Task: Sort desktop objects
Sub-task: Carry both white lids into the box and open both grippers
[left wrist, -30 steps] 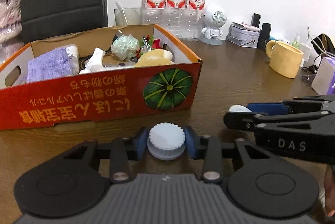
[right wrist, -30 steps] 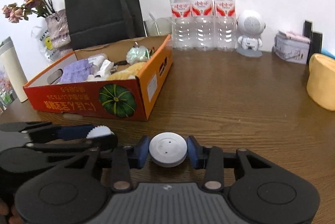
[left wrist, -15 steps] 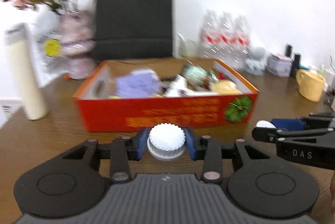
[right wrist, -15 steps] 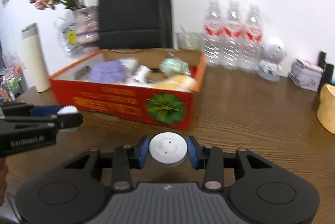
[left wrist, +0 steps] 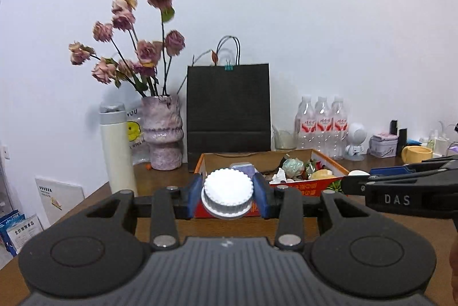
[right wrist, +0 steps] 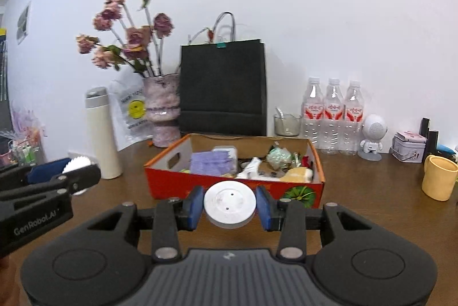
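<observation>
1. Orange cardboard box with pumpkin print [right wrist: 171, 182]: on the wooden bench [right wrist: 372, 208], ahead of both grippers.
2. Left gripper [left wrist: 228, 198]: clamped on a white ridged plastic cap [left wrist: 228, 193].
3. Right gripper [right wrist: 230, 205]: clamped on a white smooth round disc [right wrist: 230, 203].

You see on the worktop: water bottles [right wrist: 333, 117] 3 | orange box [right wrist: 223, 185] 1 | black paper bag [right wrist: 221, 88] 1 | vase with dried roses [right wrist: 161, 111] 1 | white flask [right wrist: 100, 134] 1 | yellow mug [right wrist: 438, 177] 1 | white robot figure [right wrist: 373, 138] 1 | small tin [right wrist: 408, 147] 1 | glass cup [right wrist: 287, 125] 1 | white round caps you hold 2: ridged cap [left wrist: 228, 195], flat cap [right wrist: 230, 203]
</observation>
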`<state>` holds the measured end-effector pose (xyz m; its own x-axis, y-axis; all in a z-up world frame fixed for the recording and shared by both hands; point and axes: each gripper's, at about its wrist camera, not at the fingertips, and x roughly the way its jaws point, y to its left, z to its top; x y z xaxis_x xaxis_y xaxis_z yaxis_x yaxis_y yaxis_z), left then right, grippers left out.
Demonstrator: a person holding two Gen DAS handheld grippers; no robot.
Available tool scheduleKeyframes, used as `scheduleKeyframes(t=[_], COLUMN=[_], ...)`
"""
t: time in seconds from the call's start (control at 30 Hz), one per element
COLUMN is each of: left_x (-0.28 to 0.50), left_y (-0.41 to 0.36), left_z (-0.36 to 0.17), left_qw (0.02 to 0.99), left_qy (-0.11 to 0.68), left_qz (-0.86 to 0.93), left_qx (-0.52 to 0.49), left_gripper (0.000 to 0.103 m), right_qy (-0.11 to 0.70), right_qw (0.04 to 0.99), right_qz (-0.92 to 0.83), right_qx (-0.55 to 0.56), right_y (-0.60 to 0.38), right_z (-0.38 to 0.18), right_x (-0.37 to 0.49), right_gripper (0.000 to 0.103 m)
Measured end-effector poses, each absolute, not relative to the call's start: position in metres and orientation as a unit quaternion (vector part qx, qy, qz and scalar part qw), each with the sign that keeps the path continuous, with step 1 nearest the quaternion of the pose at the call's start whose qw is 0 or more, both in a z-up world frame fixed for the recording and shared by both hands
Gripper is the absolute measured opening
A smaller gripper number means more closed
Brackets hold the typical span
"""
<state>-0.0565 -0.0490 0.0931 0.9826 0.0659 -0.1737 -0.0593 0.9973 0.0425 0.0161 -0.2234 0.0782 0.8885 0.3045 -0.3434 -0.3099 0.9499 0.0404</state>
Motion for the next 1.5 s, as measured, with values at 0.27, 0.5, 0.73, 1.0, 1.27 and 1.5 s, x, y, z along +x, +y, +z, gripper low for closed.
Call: scheduleKeyframes(t=[0.27,0.5,0.73,1.0,1.27,1.5], left_x=[-0.143,-0.170,-0.159,-0.145,-0.143,-0.118], left_y=[-0.035,-0.039,-0.034,-0.013,-0.013,-0.021], left_z=[0.072,0.067,0.056,0.039,0.033,0.037], left_qw=[0.997,0.996,0.994,0.987,0.986,0.986], left_qy=[0.073,0.080,0.102,0.140,0.150,0.160], left_qz=[0.039,0.027,0.036,0.059,0.056,0.026], left_qx=[-0.002,-0.014,-0.021,-0.045,-0.044,-0.040], left_gripper=[0.040,0.040,0.040,0.040,0.040,0.040], right_qy=[0.147,0.128,0.143,0.270,0.273,0.216], right_qw=[0.980,0.980,0.978,0.935,0.931,0.957], right_qz=[0.137,0.150,0.150,0.224,0.235,0.188], right_qx=[0.014,0.025,-0.015,-0.047,-0.057,-0.046], right_y=[-0.232,-0.241,-0.236,-0.216,-0.205,-0.215], right_z=[0.065,0.048,0.043,-0.012,-0.023,0.003], right_x=[-0.075,-0.141,-0.139,-0.124,-0.115,-0.107], right_gripper=[0.038,0.038,0.042,0.055,0.038,0.038])
